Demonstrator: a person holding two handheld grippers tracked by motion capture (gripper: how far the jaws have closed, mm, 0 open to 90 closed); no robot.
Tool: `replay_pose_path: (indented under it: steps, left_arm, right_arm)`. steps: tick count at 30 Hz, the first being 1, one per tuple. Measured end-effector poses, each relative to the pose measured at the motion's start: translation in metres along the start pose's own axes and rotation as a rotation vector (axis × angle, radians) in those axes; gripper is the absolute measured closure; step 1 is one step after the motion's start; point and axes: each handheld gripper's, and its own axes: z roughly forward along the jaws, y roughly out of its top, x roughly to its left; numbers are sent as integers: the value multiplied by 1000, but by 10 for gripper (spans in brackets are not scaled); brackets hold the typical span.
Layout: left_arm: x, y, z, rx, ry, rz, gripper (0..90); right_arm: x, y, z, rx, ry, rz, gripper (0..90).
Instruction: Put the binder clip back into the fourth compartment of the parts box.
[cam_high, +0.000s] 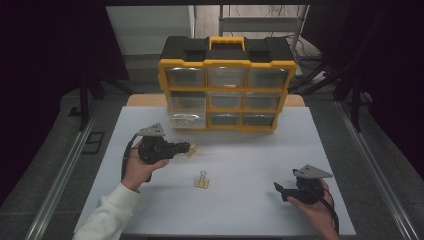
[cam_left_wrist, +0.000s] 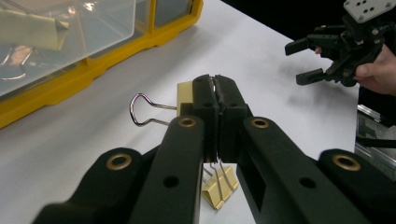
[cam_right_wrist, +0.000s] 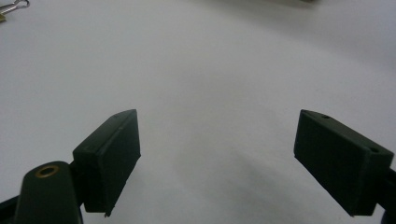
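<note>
Dim room with black surroundings; soft overhead light brightens the white table (cam_high: 240, 150). Faint, diffuse shadows lie on it. Glare streaks the clear drawers (cam_high: 187, 76). Close-up jaws look slightly blurred, and picture edges perhaps bend.

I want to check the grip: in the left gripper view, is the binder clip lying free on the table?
No, the left hand-held gripper is shut on the binder clip, holding it.

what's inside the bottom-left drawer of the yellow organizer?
Through the clear front of the bottom-left drawer of the organizer: a yellow binder clip and wire clip handles. How many clips cannot be told; the drawer's back is blurred by glare.
</note>
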Motion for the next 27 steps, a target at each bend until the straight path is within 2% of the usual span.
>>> replay_pose_path:
  steps: [17,27]
  left_arm:
    - [-3,6,-13,-92,5,-7,887]
    - [-3,9,-22,-159,3,-26,887]
  right_arm:
    - [0,0,0,3,-1,2,152]
    - [0,0,1,3,-1,2,152]
